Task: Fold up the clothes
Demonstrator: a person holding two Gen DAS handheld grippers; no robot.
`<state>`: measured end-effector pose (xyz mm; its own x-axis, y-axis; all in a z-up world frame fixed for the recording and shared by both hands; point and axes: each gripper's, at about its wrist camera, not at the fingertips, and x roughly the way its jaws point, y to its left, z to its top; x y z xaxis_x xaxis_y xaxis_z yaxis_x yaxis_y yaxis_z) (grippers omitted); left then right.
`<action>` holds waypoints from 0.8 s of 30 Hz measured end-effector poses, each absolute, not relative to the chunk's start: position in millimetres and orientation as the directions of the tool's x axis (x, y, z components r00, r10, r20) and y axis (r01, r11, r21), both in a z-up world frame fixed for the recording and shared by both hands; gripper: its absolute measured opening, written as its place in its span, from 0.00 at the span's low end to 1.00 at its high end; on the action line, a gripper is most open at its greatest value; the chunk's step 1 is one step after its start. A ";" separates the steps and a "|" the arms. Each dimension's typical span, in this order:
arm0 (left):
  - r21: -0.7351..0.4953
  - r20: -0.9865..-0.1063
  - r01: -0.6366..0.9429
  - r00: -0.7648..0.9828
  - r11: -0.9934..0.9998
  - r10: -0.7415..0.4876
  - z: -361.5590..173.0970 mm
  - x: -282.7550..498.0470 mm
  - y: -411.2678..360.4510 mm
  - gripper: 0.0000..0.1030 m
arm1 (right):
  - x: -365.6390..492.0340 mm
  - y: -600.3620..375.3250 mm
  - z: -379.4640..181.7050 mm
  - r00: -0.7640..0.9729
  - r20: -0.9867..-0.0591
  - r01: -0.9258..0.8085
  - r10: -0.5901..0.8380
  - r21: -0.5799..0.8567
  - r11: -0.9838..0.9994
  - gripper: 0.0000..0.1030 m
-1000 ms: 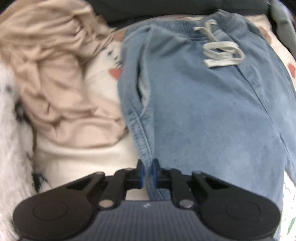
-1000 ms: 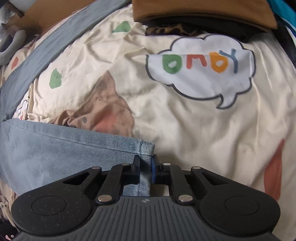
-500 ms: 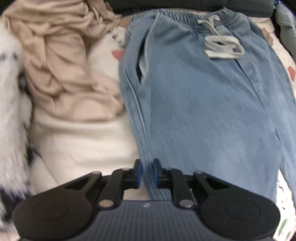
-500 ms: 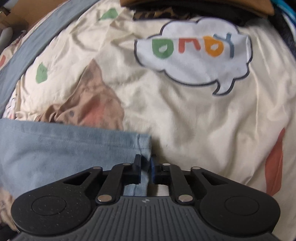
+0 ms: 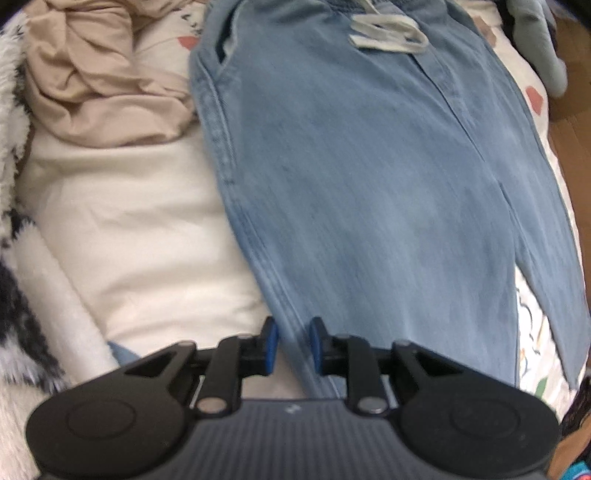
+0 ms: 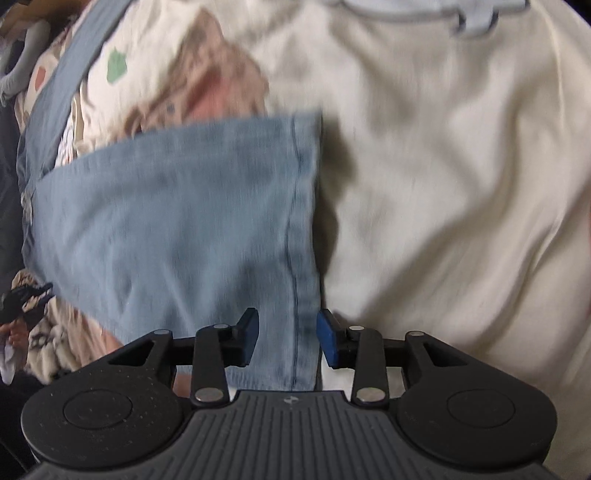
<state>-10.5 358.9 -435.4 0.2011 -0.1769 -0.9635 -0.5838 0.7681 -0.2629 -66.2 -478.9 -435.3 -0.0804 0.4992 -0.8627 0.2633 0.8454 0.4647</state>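
The left hand-held gripper [image 5: 289, 345] had its blue pads slightly parted, the side seam of the blue jeans [image 5: 369, 184] running between them, neither pad visibly pressing the cloth. Ahead of it the jeans lay flat on the bed, stretching away to a white drawstring [image 5: 388, 35] at the far waistband. To its left sat a cream garment [image 5: 140, 229], and beyond that a crumpled beige garment [image 5: 99, 74].

The right hand-held gripper [image 6: 287, 338] was opening, its pads standing clear on either side of the hemmed leg end [image 6: 207, 221] (the denim lay between them, unpinched). Just right of the hem and onward spread the cream printed bedsheet [image 6: 461, 166]. No writing could be read in either view.
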 end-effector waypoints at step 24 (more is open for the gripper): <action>-0.276 -0.961 -0.524 0.165 0.806 -0.222 -444.3 10.6 278.2 0.18 | -141.1 -496.2 -477.2 0.000 -0.703 0.611 0.712 0.563 0.556 0.51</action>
<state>10.6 278.2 -444.3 0.1654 -0.2221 -0.9609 -0.5239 0.8056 -0.2764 -141.1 -496.2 -477.2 -0.0002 0.7116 -0.7026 0.6109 0.5564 0.5633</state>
